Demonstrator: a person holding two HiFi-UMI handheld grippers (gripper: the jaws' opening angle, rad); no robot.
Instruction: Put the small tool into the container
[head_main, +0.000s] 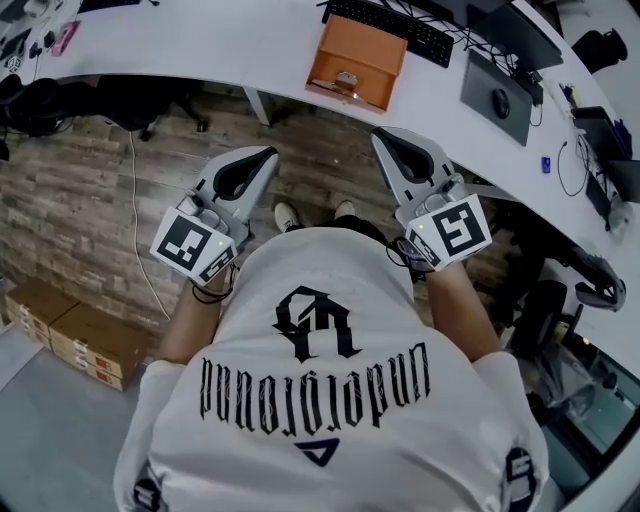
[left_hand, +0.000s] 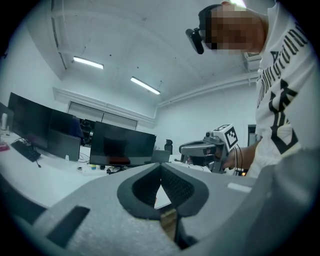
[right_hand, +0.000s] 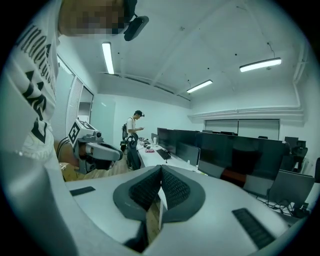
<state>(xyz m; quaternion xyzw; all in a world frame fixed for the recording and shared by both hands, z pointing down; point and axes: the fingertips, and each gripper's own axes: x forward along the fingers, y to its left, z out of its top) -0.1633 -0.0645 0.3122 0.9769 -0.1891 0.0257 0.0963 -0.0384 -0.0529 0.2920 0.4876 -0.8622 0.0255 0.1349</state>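
An orange box-shaped container (head_main: 357, 60) stands on the white curved desk (head_main: 220, 50), and a small metal piece (head_main: 346, 78) sits at its near edge. My left gripper (head_main: 268, 155) and right gripper (head_main: 383, 135) are held close to the body, above the wooden floor and short of the desk. In the left gripper view the left gripper (left_hand: 161, 165) has its ribbed pads pressed together with nothing between them. In the right gripper view the right gripper (right_hand: 161, 167) is likewise shut and empty. Each gripper view also shows the other gripper off to the side.
A black keyboard (head_main: 390, 25) lies behind the container, and a mouse on a dark pad (head_main: 497, 100) lies to its right. Cardboard boxes (head_main: 70, 335) sit on the floor at the left. Monitors (right_hand: 220, 150) line the desks; a person (right_hand: 132, 130) stands far off.
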